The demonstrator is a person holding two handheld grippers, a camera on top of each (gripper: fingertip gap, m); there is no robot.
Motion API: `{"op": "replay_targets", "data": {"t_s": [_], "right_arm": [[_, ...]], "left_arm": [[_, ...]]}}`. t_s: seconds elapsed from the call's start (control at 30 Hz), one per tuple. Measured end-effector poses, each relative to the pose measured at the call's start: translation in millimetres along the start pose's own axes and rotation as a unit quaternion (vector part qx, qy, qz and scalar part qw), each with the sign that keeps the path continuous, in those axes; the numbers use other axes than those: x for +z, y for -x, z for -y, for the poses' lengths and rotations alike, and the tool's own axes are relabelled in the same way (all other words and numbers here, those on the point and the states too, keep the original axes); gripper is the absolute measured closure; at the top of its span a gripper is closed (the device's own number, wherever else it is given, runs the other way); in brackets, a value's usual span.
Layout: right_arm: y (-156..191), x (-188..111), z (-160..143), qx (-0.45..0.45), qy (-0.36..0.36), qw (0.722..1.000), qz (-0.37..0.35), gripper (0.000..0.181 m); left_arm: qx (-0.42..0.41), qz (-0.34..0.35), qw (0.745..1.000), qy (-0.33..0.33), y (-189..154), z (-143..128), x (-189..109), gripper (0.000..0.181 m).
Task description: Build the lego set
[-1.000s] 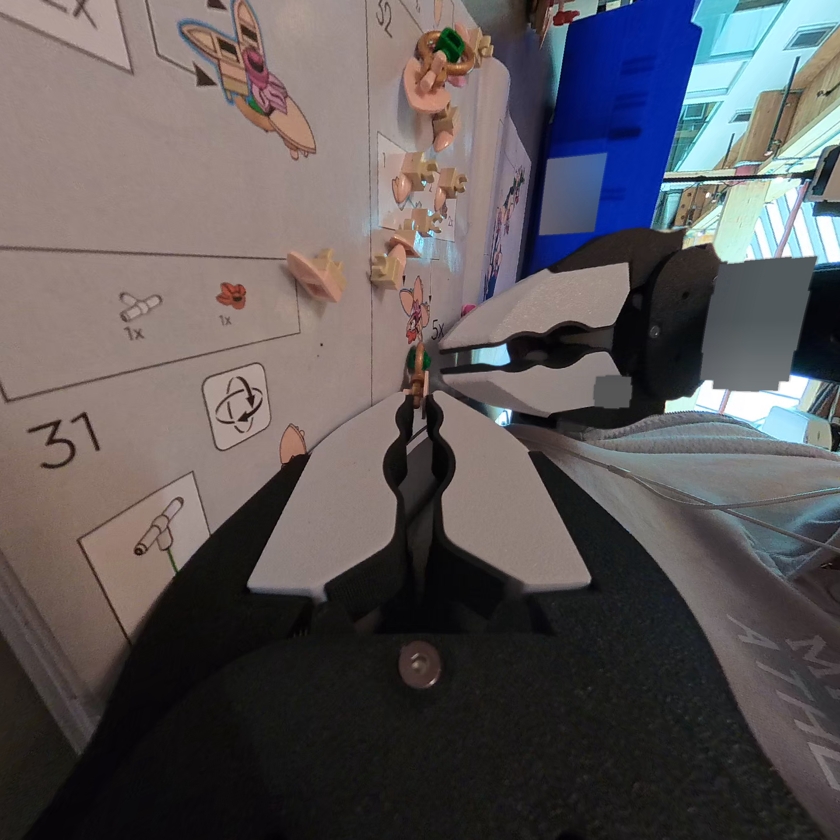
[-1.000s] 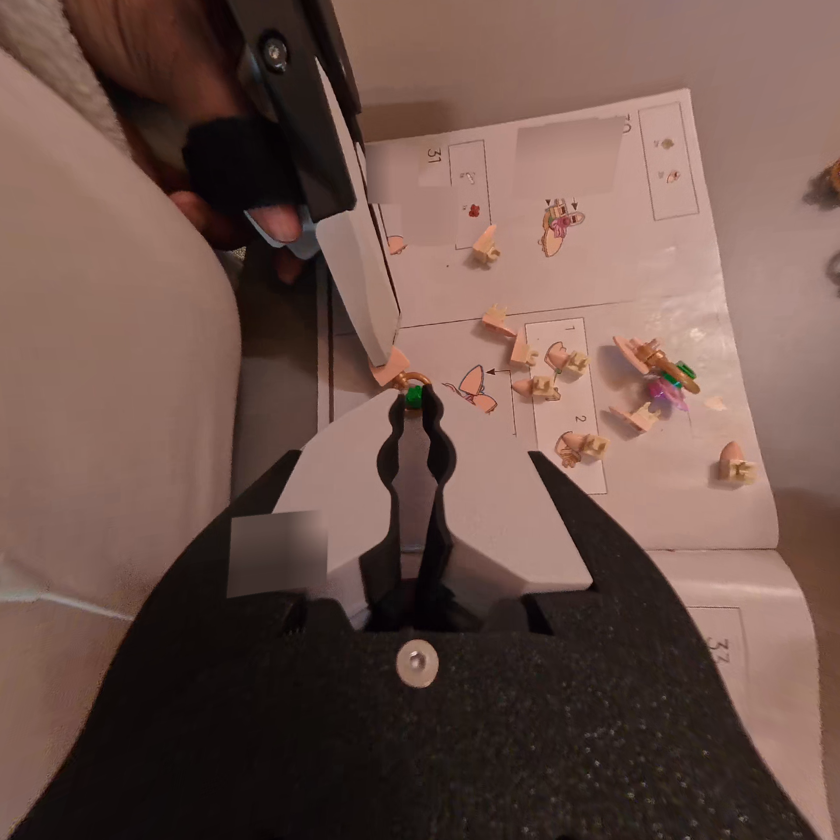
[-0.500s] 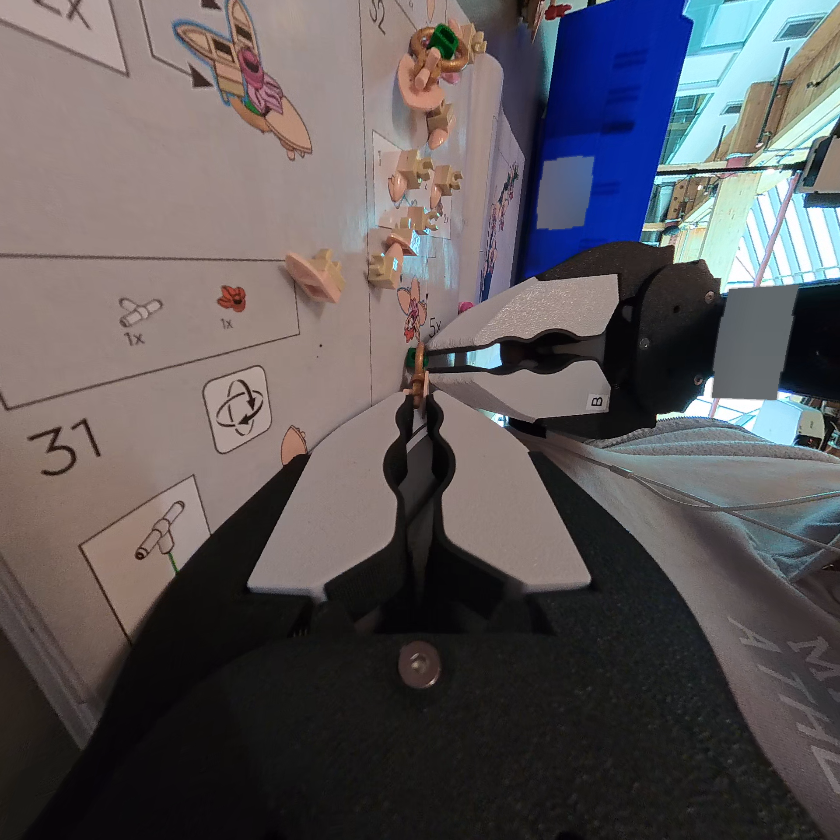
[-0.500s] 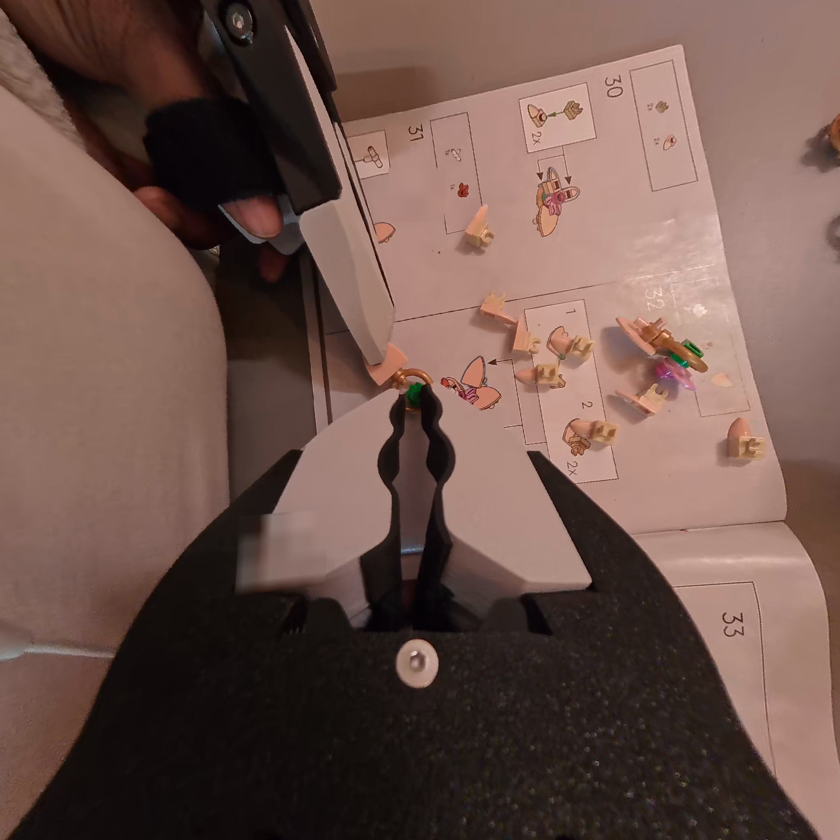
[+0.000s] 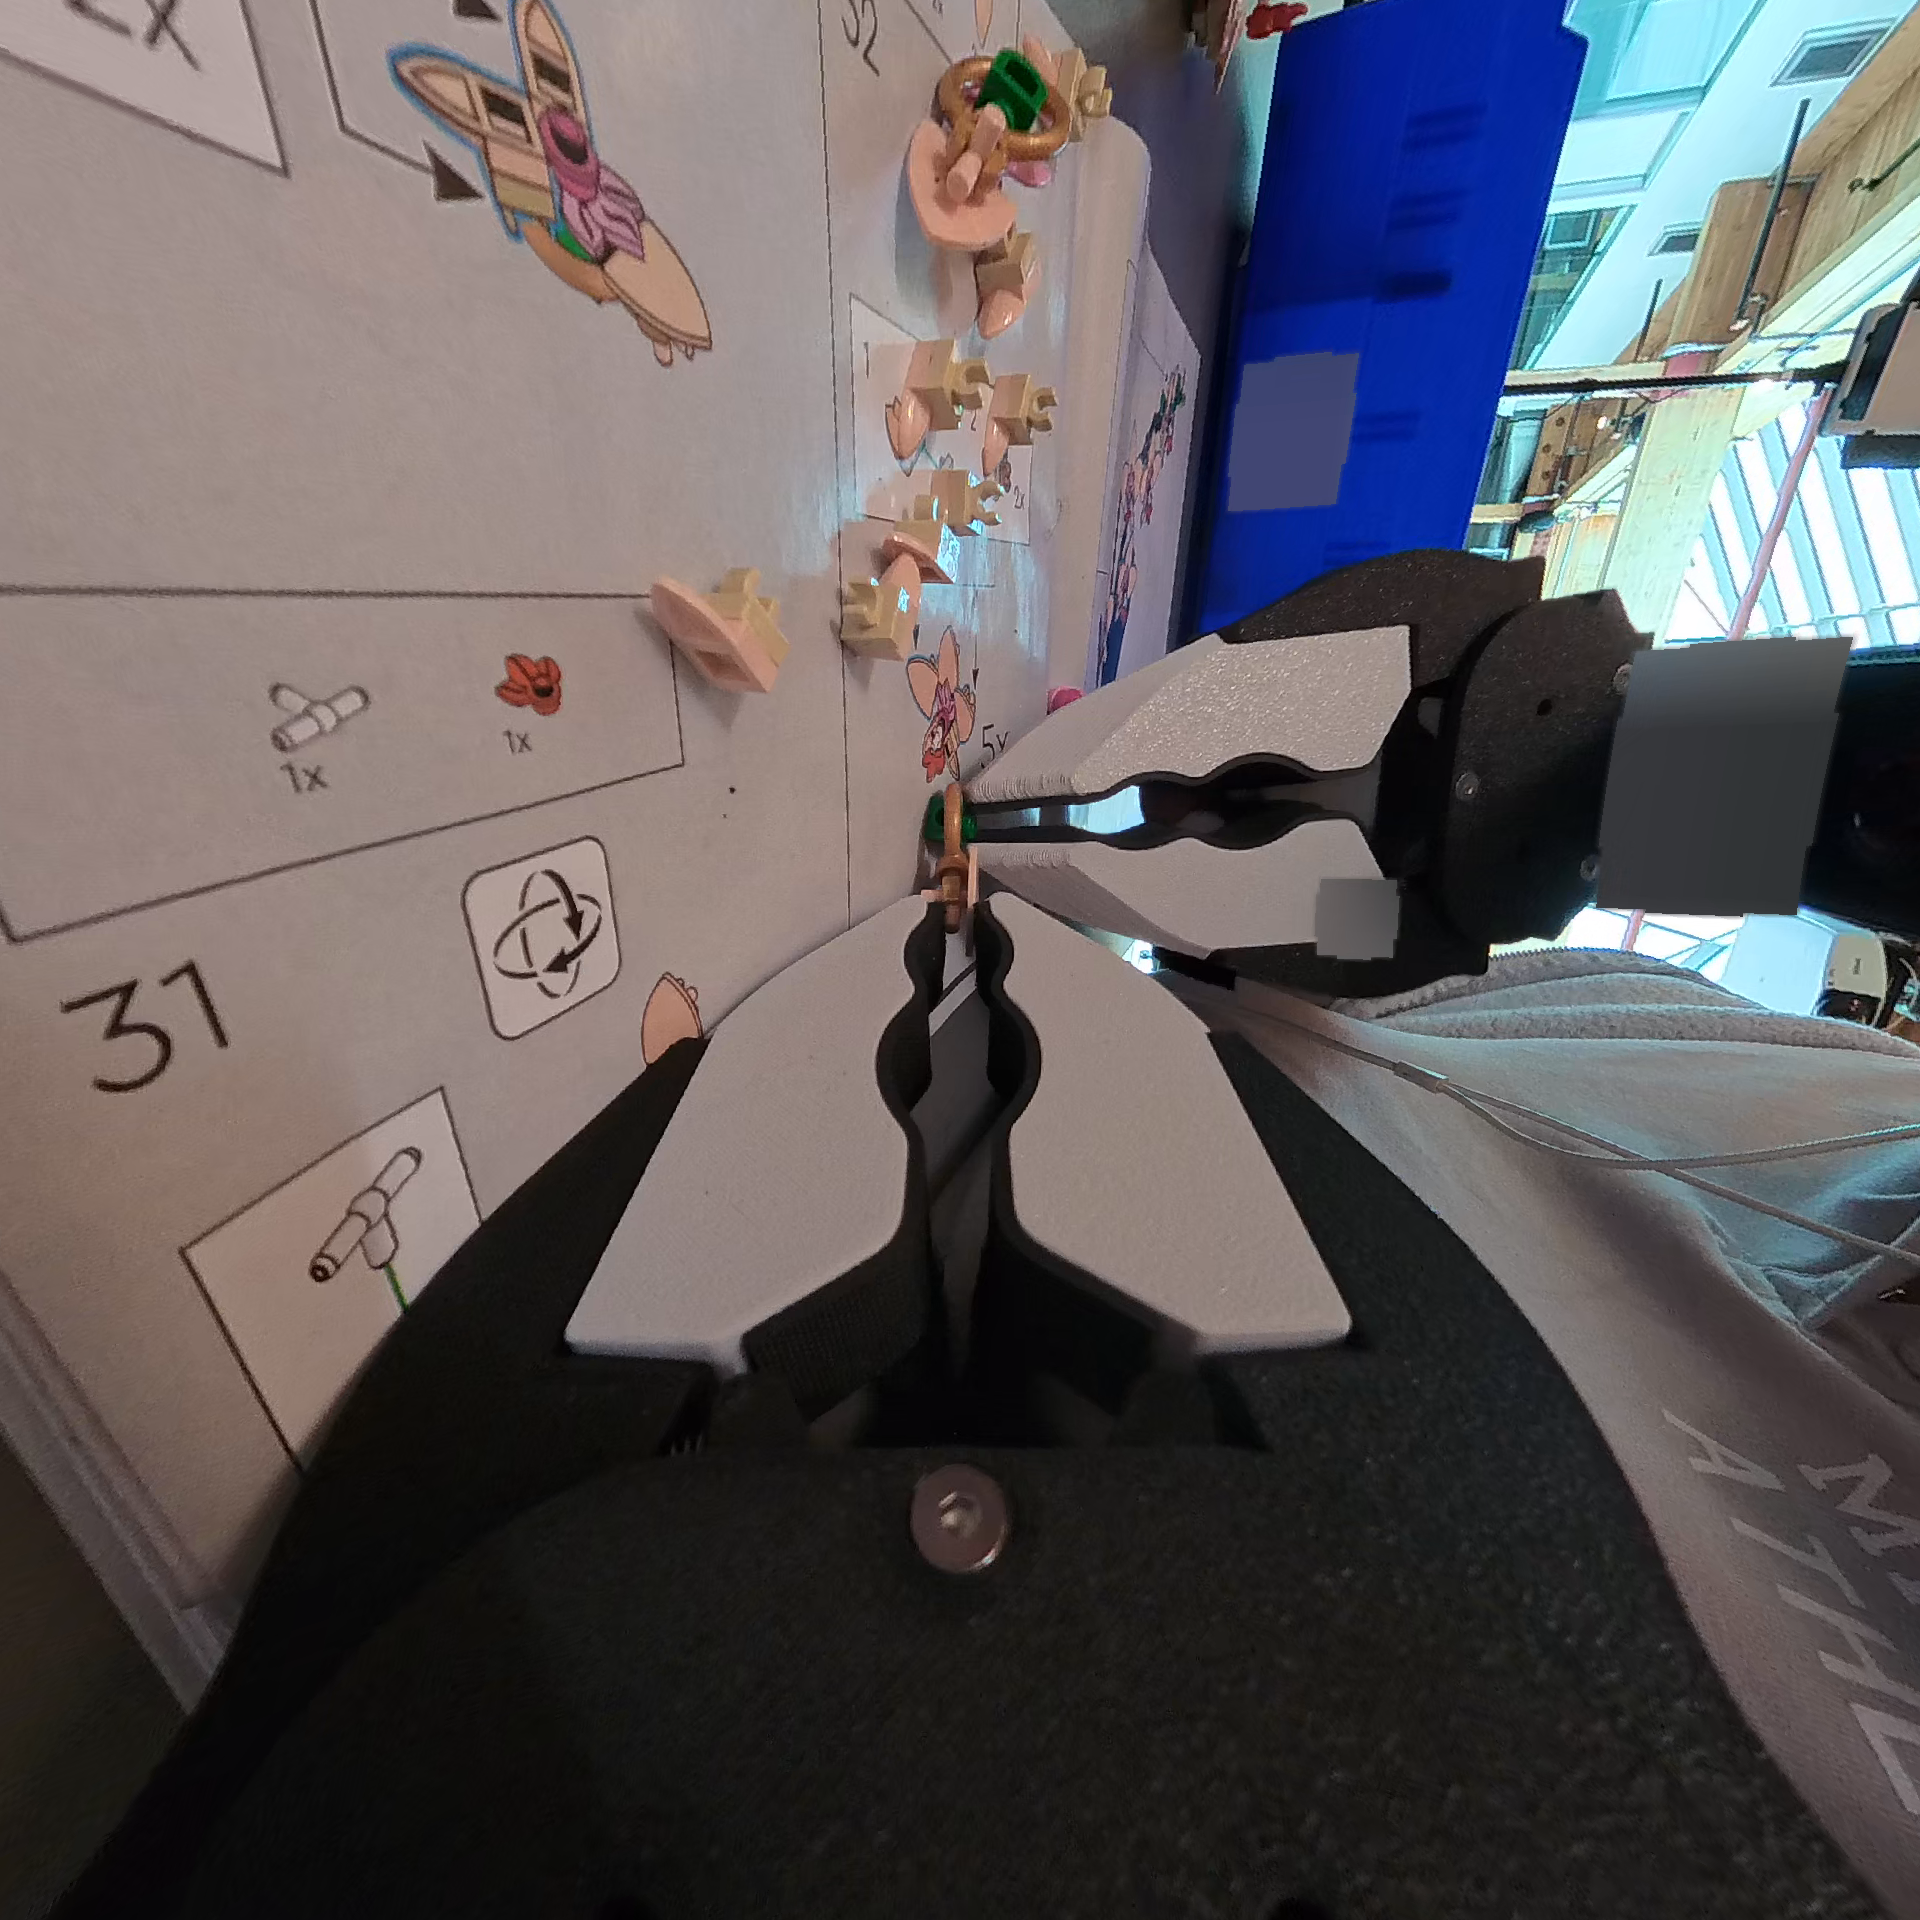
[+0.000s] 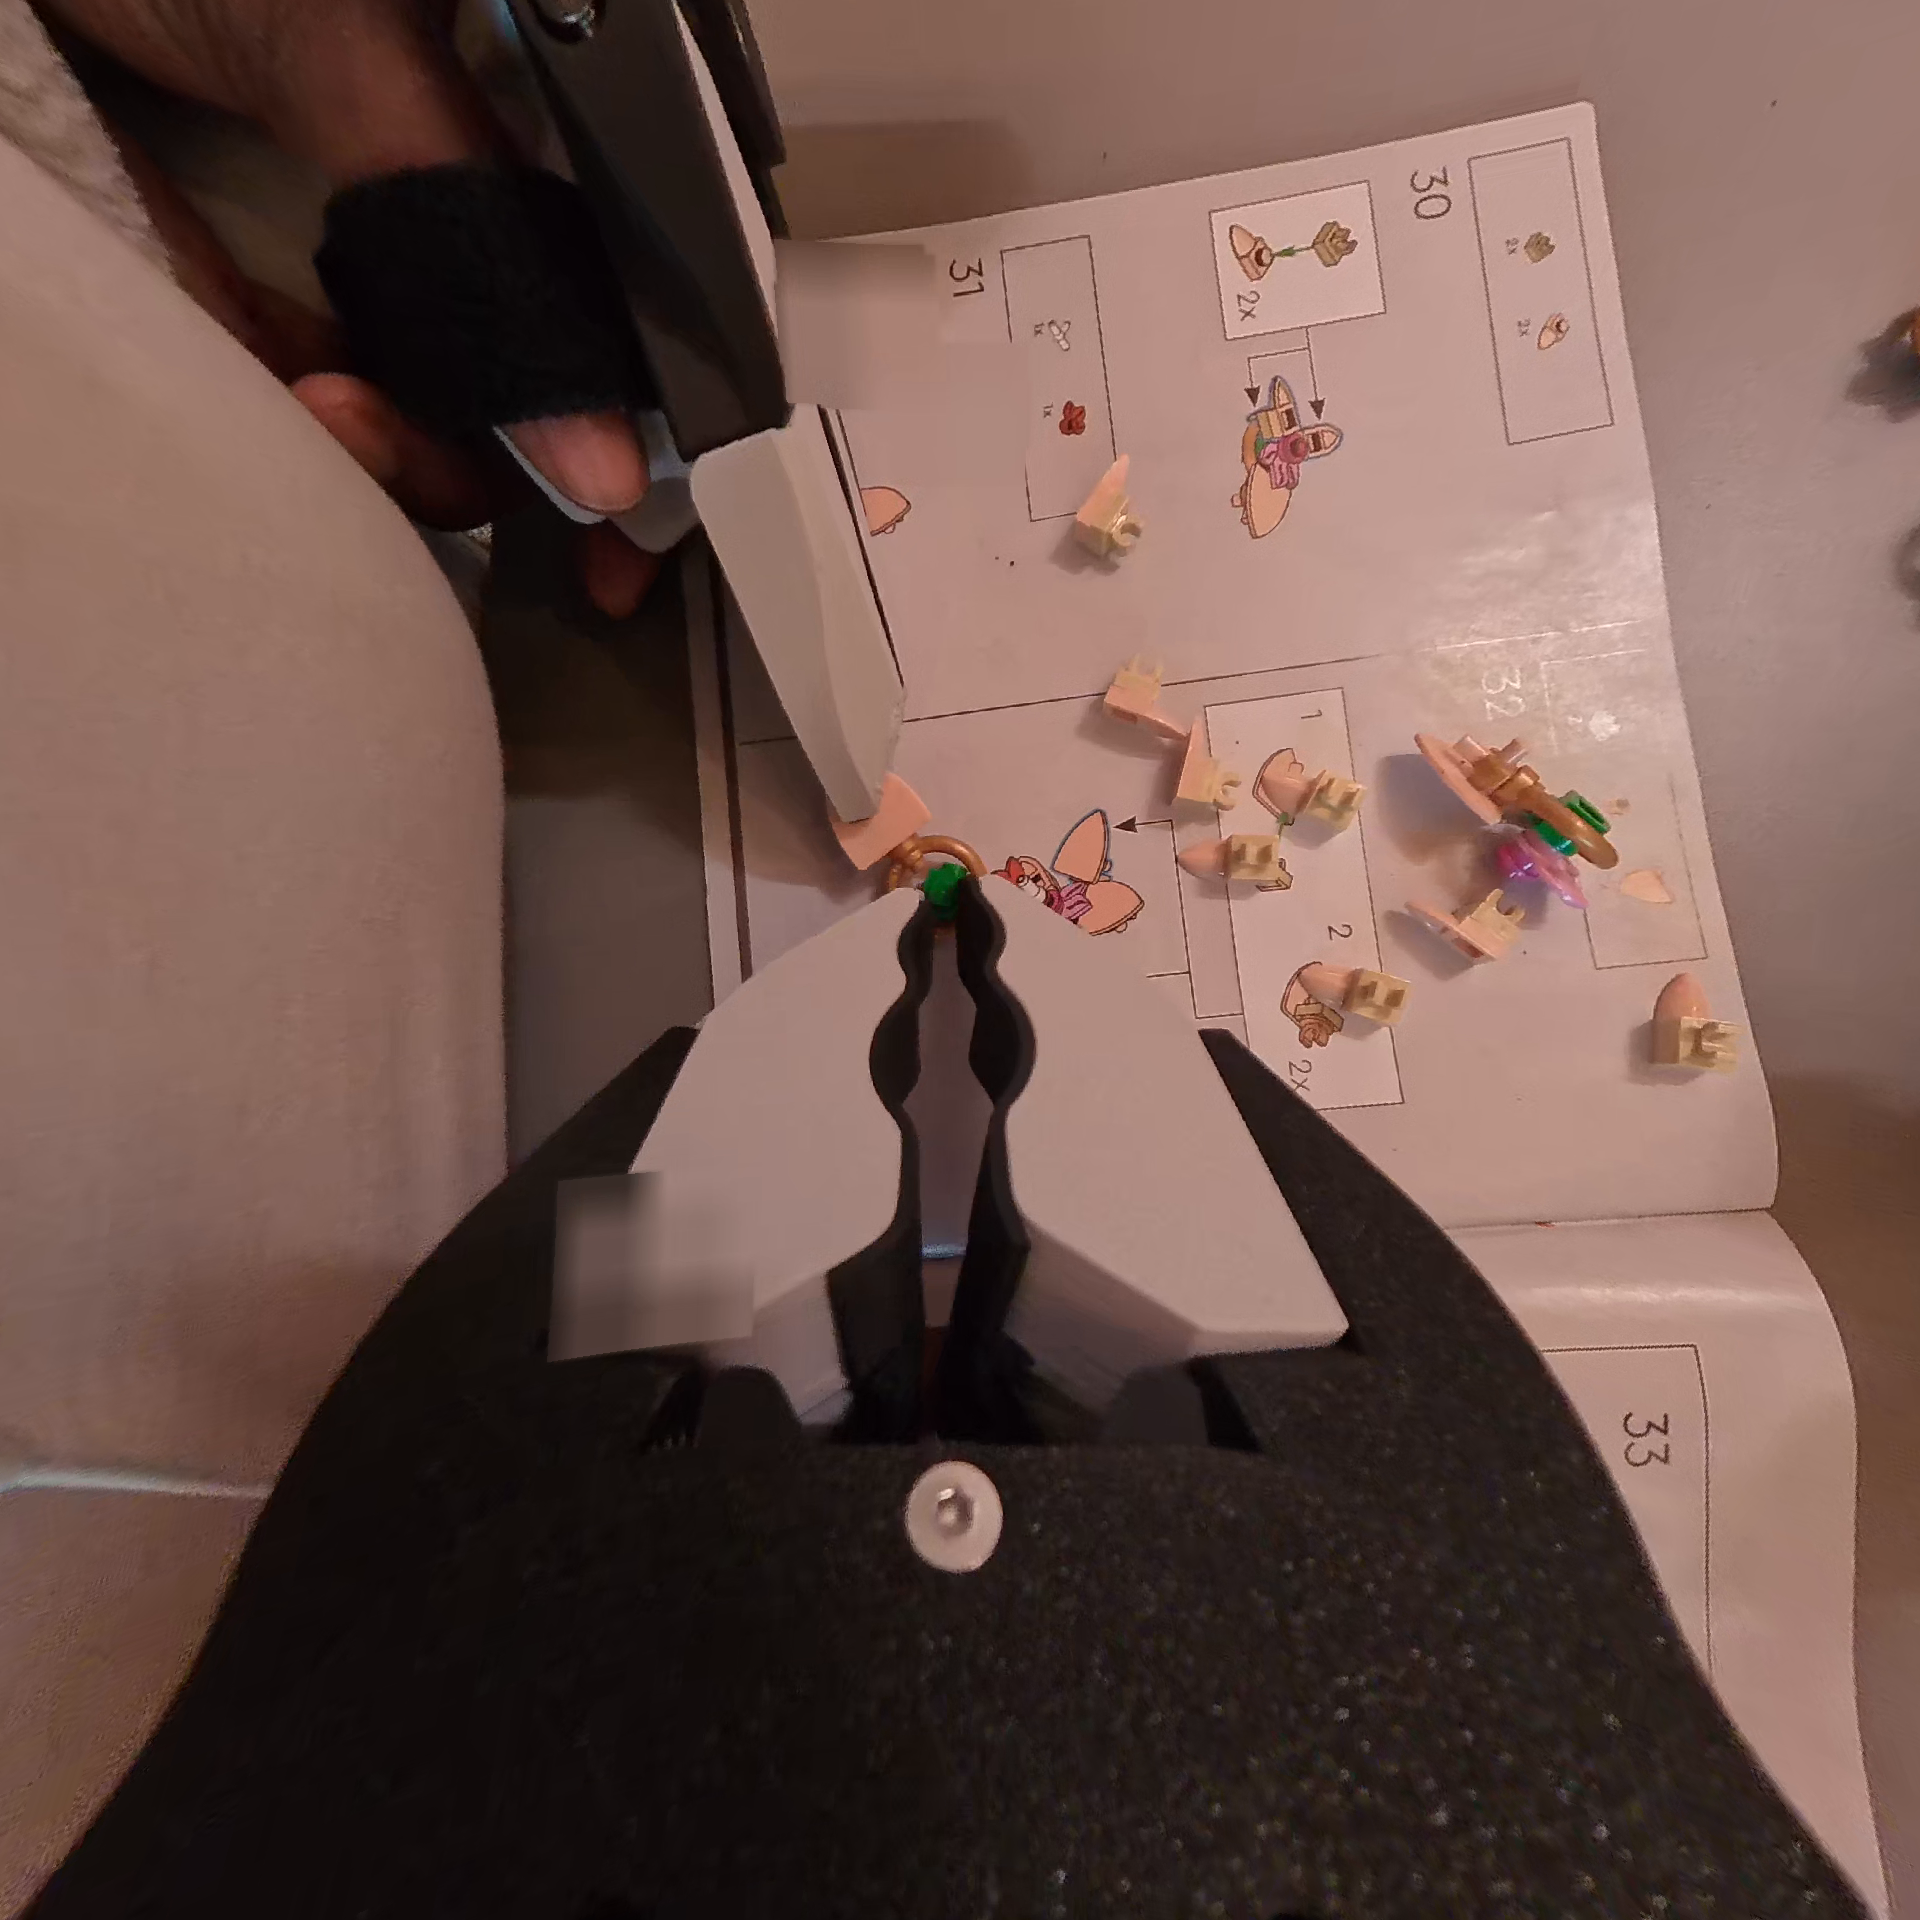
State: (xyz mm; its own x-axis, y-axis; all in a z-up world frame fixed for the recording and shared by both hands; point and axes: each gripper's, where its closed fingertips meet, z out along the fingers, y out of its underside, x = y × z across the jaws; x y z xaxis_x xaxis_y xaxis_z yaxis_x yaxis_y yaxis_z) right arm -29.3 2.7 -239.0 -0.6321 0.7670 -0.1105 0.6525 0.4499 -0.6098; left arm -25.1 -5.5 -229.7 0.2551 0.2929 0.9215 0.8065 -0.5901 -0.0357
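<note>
My left gripper point(image 5: 956, 906) is shut on a pink petal piece point(image 6: 881, 826) that carries a gold ring point(image 6: 935, 854). My right gripper point(image 6: 943, 902) is shut on a small green piece point(image 6: 943, 883) that sits in the ring. The two grippers meet at right angles, tip to tip, just above the open instruction booklet point(image 6: 1351, 582). In the left wrist view the right gripper point(image 5: 971, 826) comes in from the right with the green piece point(image 5: 943, 816) above the ring point(image 5: 952, 878).
Several loose pink-and-tan petal pieces point(image 6: 1242, 857) lie on the booklet point(image 5: 312, 468). A part-built flower with a gold ring and green stud point(image 6: 1507, 810) lies to the right, also in the left wrist view point(image 5: 987, 125). A blue box point(image 5: 1382, 312) stands beyond. A grey sleeve point(image 5: 1558, 1247) is close by. My left and right fingertips are right by each other.
Both grippers stay shut on the joined pieces. The right wrist view has shifted over the booklet and come a little closer. The green piece sits slightly higher against the ring.
</note>
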Motion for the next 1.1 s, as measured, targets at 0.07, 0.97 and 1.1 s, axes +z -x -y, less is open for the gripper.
{"op": "replay_targets", "data": {"t_s": [0.07, 0.97, 1.1], "right_arm": [[0, -1, -2, -0.009, 0.005, 1.0, 0.009, 0.181], [7, 2, 2, -0.073, -0.001, 0.997, 0.04, 0.179], [7, -5, 7, -0.074, -0.029, 0.995, 0.063, 0.176]], "left_arm": [[-0.001, 0.0, 1.0, 0.001, 0, 0, 0, 0.176], [0.016, 0.011, 0.998, 0.063, 2, -5, -9, 0.176], [0.05, -0.002, 0.993, 0.109, -5, -10, -10, 0.176]]}}
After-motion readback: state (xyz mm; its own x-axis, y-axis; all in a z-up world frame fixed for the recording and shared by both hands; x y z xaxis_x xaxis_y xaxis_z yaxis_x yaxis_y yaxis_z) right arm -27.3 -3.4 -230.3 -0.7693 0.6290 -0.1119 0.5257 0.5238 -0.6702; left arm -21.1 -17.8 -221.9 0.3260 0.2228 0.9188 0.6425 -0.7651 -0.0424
